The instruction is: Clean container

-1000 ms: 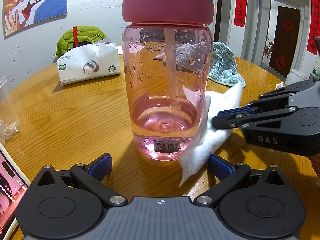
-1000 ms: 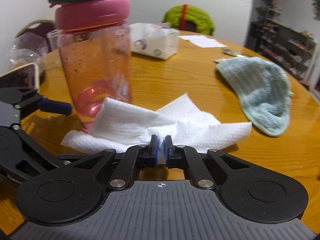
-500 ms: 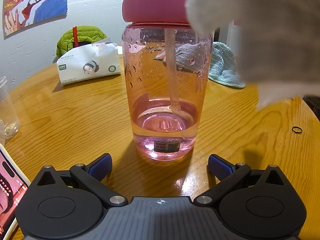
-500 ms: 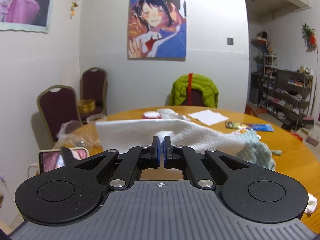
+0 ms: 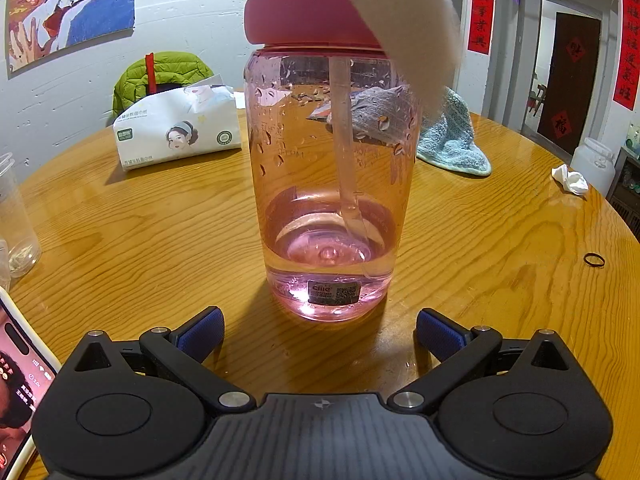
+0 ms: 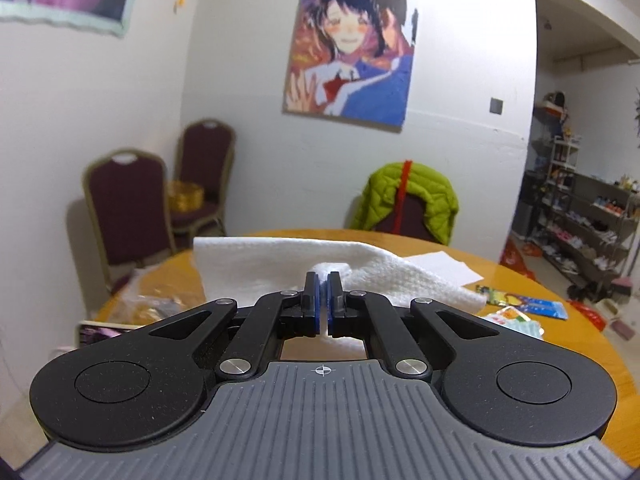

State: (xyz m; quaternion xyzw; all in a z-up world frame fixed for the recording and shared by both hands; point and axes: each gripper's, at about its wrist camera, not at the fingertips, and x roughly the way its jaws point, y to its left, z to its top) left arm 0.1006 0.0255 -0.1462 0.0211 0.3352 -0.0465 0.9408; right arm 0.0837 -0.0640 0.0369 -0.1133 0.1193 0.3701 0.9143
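A clear pink bottle [image 5: 328, 184] with a pink lid [image 5: 304, 20] and an inner straw stands upright on the round wooden table [image 5: 120, 232], a little water at its bottom. My left gripper [image 5: 320, 334] is open, its blue pads on either side of the bottle's base and short of it. A white paper towel [image 5: 404, 28] hangs over the lid's right side in the left wrist view. In the right wrist view my right gripper [image 6: 321, 300] is shut on that paper towel [image 6: 264, 264], held high; the bottle is hidden there.
A tissue pack [image 5: 176, 132] lies behind the bottle to the left and a blue cloth [image 5: 456, 136] behind it to the right. A phone [image 5: 20, 380] and a clear cup [image 5: 16, 220] sit at the left edge. A crumpled tissue [image 5: 570, 178] and a hair tie [image 5: 594, 259] lie right.
The right gripper lifted the paper towel from the table beside the bottle's base up to the lid. The left gripper and the bottle stayed put.
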